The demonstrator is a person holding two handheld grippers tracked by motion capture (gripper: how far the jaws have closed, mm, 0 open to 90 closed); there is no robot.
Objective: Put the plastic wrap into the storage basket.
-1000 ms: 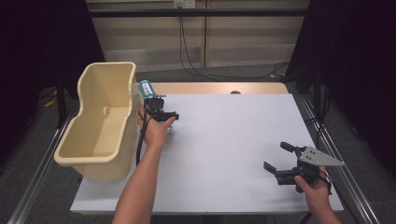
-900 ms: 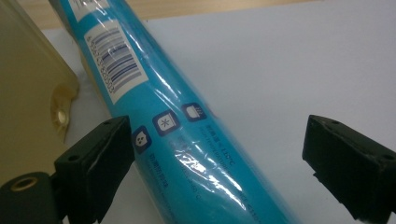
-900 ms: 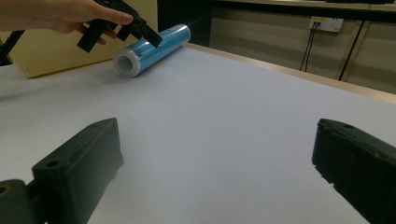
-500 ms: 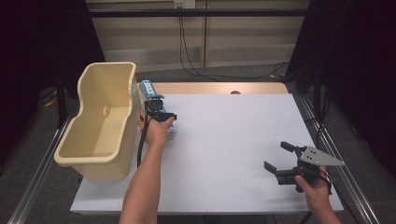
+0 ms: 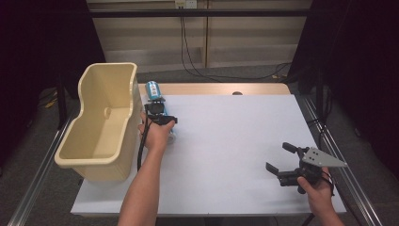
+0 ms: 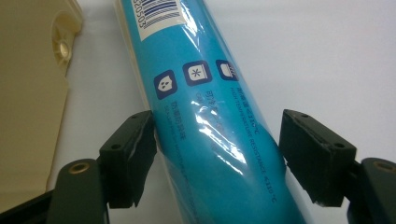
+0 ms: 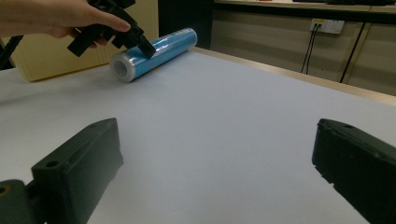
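A blue roll (image 5: 154,90) wrapped in glossy film lies on its side on the white table (image 5: 235,141), near the table's far left corner. Its long axis runs from the person toward the far edge, one end pointing at the far wooden strip (image 5: 211,89) and the other back toward the person. In the right gripper view the roll (image 7: 154,53) shows an open hollow core at its near end. Just to its left stands a cream plastic bin (image 5: 101,122), whose wall runs alongside the roll; whether the two touch cannot be told.

The left gripper (image 5: 159,116) sits over the near part of the roll, held by the left hand (image 5: 155,134). In the left gripper view its jaws straddle the roll (image 6: 210,116): the left jaw lies against the film, the right jaw stands slightly off it, so the jaws are apart and not clamped.

The right gripper (image 5: 282,160), in the right hand (image 5: 317,186), is well apart at the table's near right, jaws spread wide over bare tabletop and gripping nothing.
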